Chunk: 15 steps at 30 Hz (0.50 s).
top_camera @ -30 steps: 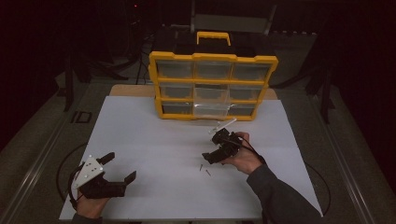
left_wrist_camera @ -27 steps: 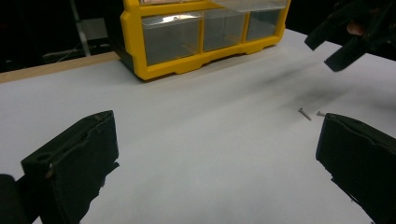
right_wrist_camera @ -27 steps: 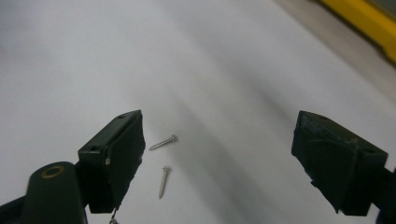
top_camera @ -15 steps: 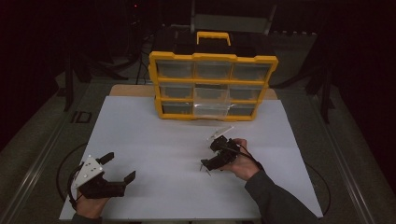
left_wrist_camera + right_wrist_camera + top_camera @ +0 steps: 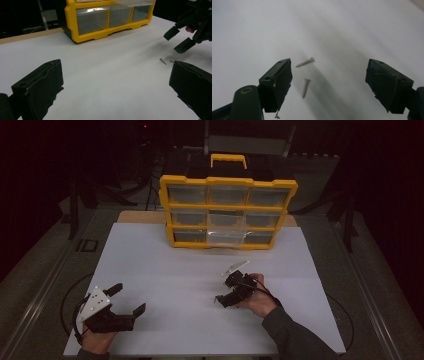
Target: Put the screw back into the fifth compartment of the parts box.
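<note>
Two screws on the sheet, cabinet behind

The screws (image 5: 305, 61) (image 5: 305, 87) lie centre frame on the sheet (image 5: 165, 270); the drawer cabinet (image 5: 227, 212) stands at upper centre, on the sheet's far edge.

In the high view the screws by the right gripper (image 5: 223, 296) are too small to make out, the organizer's (image 5: 228, 213) drawer contents cannot be told, its top is cut off in the left gripper view, and the left hand (image 5: 95, 344) leaves the near edge.
</note>
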Tool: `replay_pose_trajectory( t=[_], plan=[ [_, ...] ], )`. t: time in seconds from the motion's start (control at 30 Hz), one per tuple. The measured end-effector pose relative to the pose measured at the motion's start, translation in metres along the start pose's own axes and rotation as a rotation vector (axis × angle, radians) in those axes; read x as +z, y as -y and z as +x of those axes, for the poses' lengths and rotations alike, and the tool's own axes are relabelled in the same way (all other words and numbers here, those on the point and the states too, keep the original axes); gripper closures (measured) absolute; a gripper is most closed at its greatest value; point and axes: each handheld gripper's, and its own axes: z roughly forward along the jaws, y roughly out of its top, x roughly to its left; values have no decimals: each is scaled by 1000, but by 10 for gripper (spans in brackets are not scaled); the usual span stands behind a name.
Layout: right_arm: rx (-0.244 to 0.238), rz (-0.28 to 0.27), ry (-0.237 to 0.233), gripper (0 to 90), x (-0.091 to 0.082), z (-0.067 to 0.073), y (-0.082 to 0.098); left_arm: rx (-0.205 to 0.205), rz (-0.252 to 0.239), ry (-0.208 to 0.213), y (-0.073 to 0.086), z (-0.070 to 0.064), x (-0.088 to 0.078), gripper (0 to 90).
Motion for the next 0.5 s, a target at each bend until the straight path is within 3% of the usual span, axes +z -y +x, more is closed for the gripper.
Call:
replay_pose_trajectory(
  t=[0.33,0.5],
  plan=[
    [-18,31,-8,265,8,7,2,1,-1,1,0,0,-1,0],
    [-33,58,-19,353,13,9,8,5,5,3,0,-1,1,1]
  ],
)
